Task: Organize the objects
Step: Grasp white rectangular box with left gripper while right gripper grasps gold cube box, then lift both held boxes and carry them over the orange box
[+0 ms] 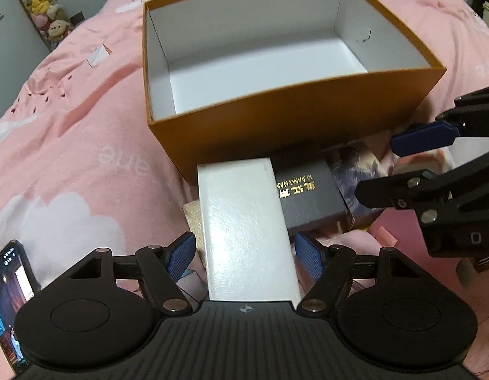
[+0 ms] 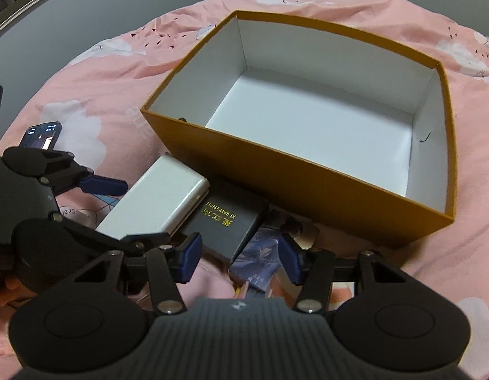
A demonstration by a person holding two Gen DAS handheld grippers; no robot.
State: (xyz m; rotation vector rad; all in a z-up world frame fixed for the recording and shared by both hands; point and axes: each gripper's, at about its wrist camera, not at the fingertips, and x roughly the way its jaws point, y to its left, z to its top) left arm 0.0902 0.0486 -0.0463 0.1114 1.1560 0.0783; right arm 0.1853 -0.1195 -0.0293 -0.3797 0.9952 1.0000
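the white box [image 1: 247, 231] lay on the pink bedspread [image 1: 70, 126] just in front of the orange storage box [image 1: 285, 126], its long axis running from the left gripper [image 1: 244, 255] toward the storage box's near wall, its far short end touching or almost touching that wall. in the right wrist view the same white box [image 2: 155, 202] ran diagonally, near end low left, far end up right. beside it on the right, touching along one long side, lay the dark box [image 1: 308, 190] with gold lettering, its long axis roughly parallel. a purple printed box [image 2: 260, 259] lay partly under the dark one's right edge.

the left gripper's jaws stood wide apart, one blue pad [image 1: 181, 255] on each side of the white box's near end, a small gap showing on both sides, nothing clamped. the right gripper [image 2: 239, 258] also stood spread wide, hovering over the dark box's near corner and the purple box, holding nothing.

the storage box sat open with white inner walls. a phone [image 1: 8, 291] with a lit screen lay on the bedspread at far left.
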